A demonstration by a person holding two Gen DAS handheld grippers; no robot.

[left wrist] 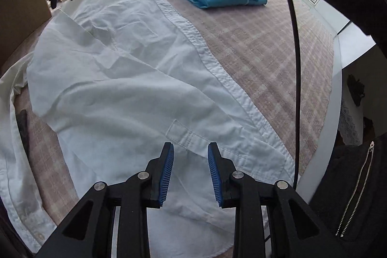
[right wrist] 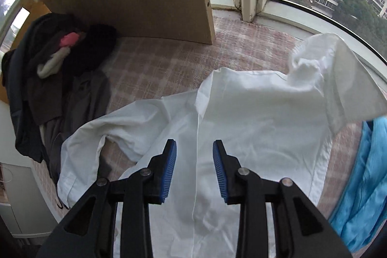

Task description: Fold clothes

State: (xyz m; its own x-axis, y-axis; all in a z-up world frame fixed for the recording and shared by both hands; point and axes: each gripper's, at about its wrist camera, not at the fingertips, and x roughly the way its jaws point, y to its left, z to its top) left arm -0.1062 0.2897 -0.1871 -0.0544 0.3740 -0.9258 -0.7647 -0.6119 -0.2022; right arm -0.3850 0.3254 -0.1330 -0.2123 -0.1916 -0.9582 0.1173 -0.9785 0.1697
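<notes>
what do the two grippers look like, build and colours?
Both match. The left gripper and right gripper are matte black plastic linkages with triangular cutouts and round silver pivot pins. Each has two tapered fingers faced with ribbed blue pads. No markings or sleeves visible. A thin black cable runs past the left one.

Left gripper [left wrist: 190,149] is seen at lower centre of its frame, blue-padded jaws parted, nothing held; right gripper [right wrist: 194,146] is likewise positioned, parted and empty
</notes>
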